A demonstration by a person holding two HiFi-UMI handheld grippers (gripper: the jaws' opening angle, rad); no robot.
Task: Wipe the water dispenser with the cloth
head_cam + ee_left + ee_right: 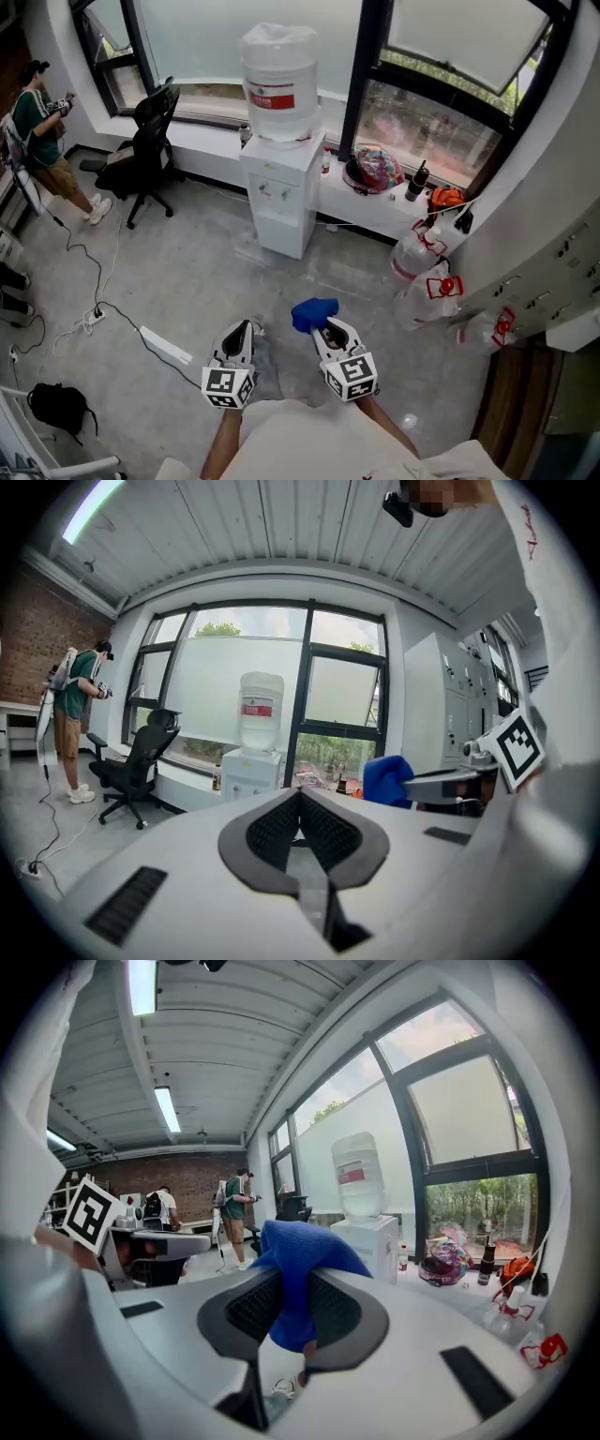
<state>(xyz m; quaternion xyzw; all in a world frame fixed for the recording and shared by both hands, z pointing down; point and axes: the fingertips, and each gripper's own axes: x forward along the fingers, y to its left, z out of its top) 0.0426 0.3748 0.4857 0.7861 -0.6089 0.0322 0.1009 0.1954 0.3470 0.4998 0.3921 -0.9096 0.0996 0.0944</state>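
1. Two grippers are held side by side, nearest the person, both pointing forward over the grey floor [202,272].
2. The left gripper [243,326] has its jaws pressed together with nothing between them.
3. The right gripper [329,325] is clamped on the one blue cloth [312,313]. The cloth is bunched, and its long axis runs roughly along the jaws. Its free end sticks out past the tips, toward the dispenser and a little left.
4. One white power strip [165,344] lies on the floor to the left of the grippers.
5. Farther ahead and well apart from the cloth stands the one water dispenser [277,197]. It is white and upright against the window sill [375,211], its tap side facing the grippers. One clear bottle [279,80] with a red label sits inverted on top.
6. One black office chair [145,141] stands left of the dispenser.
7. At the far left stands one person [42,127] in a green shirt.
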